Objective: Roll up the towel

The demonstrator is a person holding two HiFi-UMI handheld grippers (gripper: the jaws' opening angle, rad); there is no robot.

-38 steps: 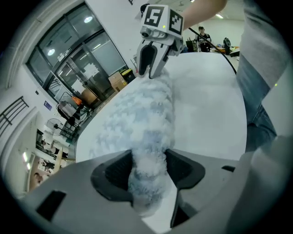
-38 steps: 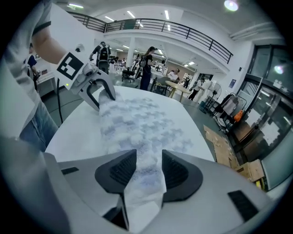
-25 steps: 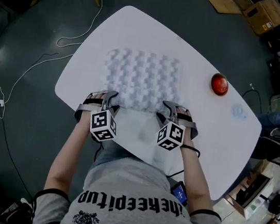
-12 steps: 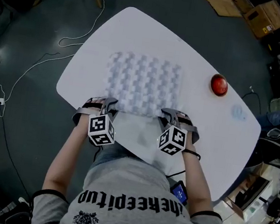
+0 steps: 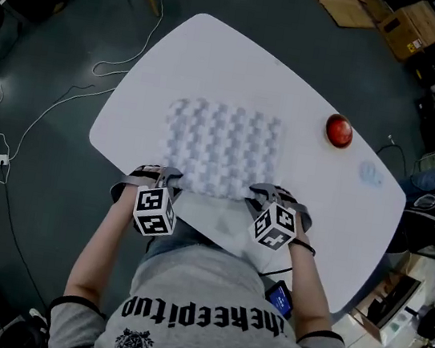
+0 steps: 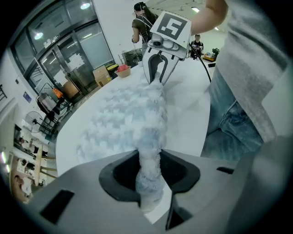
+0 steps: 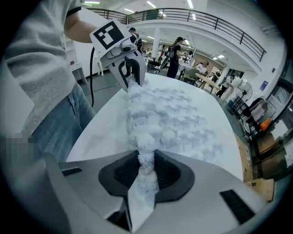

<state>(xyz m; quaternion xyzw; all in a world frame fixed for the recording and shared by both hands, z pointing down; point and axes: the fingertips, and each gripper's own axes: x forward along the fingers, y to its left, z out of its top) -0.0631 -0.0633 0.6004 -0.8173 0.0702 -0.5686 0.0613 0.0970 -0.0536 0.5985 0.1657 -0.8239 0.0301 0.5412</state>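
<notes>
Left gripper (image 6: 149,171): just closed, now clamped on the near left corner of the towel (image 5: 222,141), fluffy edge bunched between the pads.
Right gripper (image 7: 145,169): just closed as well, pinching the near right corner.
Towel: spread on the white table (image 5: 219,52), near edge held at both ends, far part lying flat.
Red round object (image 5: 338,130): on the table, well apart to the right of the towel.

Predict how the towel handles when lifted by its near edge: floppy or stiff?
Likely floppy: the towel crumples thin where the left gripper and right gripper have just closed on its near edge. The span between probably sags. Fluffy checked pile should resist slipping.
</notes>
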